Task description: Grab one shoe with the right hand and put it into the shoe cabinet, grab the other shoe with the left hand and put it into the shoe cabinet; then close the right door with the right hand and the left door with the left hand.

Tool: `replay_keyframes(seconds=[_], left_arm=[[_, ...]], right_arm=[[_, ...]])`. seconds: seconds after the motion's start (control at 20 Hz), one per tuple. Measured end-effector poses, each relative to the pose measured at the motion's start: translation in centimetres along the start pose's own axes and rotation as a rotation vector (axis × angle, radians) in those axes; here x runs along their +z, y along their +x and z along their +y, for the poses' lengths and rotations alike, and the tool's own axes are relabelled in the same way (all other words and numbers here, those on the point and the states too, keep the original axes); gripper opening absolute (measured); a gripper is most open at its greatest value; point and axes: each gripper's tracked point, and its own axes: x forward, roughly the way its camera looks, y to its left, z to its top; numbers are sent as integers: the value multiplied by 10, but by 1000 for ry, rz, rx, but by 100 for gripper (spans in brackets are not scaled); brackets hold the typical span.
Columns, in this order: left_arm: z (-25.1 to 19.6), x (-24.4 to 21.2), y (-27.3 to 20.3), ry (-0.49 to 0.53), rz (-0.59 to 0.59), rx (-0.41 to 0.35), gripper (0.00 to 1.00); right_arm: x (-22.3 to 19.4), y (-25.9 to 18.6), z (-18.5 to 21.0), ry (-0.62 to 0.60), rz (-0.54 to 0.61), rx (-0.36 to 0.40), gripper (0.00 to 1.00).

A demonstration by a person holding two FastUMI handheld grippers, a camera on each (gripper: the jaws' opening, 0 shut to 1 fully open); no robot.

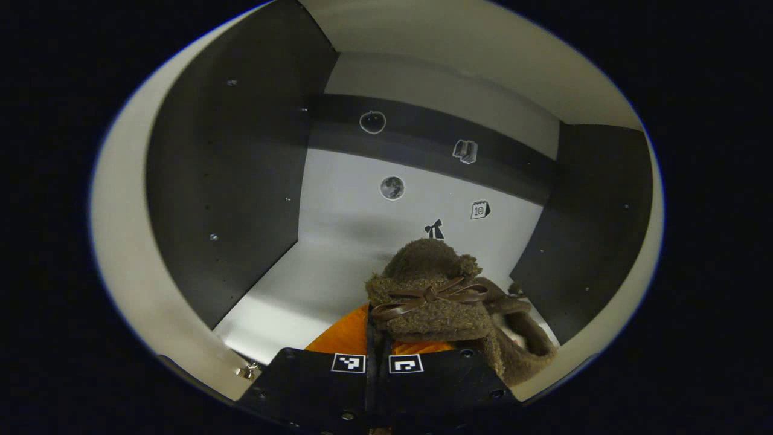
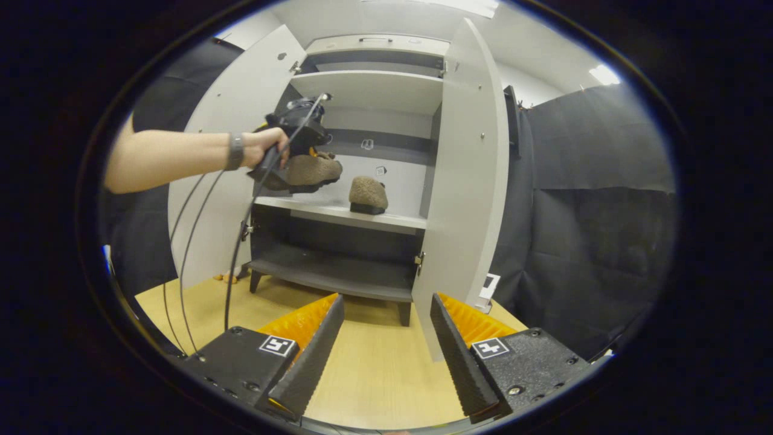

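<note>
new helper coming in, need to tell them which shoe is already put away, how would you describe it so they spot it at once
Find the tall pale shoe cabinet with both doors open, then its middle shelf. A fuzzy brown shoe stands there alone on the shelf's right half. Its twin, to the left, is held up off the shelf in the left gripper.

The left gripper (image 1: 377,338), held in an outstretched hand (image 2: 264,147), has its fingers pressed together. The right gripper (image 2: 383,338) sits low, fingers spread wide apart.
</note>
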Motion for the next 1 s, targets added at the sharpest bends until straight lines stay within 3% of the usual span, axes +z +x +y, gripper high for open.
replay_keyframes(seconds=[0.25, 0.3, 0.35, 0.5, 0.6, 0.65, 0.7, 0.8, 1.0], left_arm=[[11, -25, 42, 36, 130, 70, 0], [13, -31, 45, 30, 149, 79, 12], [14, -30, 46, 32, 150, 83, 0], [14, -30, 48, 46, 152, 82, 0], [13, -34, 47, 41, 168, 78, 7], [17, -34, 44, 55, 170, 99, 23], [18, -32, 40, 73, 164, 100, 29], [14, -29, 29, 85, 162, 81, 45], [6, -16, -6, 132, 112, 36, 54]], right_arm=[[-5, -3, -11, 8, 8, -38, 91], [-6, -3, -15, 12, 9, -48, 91], [-6, -3, -19, 16, 9, -60, 91], [-11, 0, -25, 32, 20, -78, 92], [-15, 2, -26, 39, 31, -74, 92], [-16, 3, -27, 37, 30, -76, 92], [-16, 2, -30, 30, 27, -82, 96], [-17, 1, -32, 24, 24, -83, 92], [-24, 0, -29, 37, 42, -69, 92]])
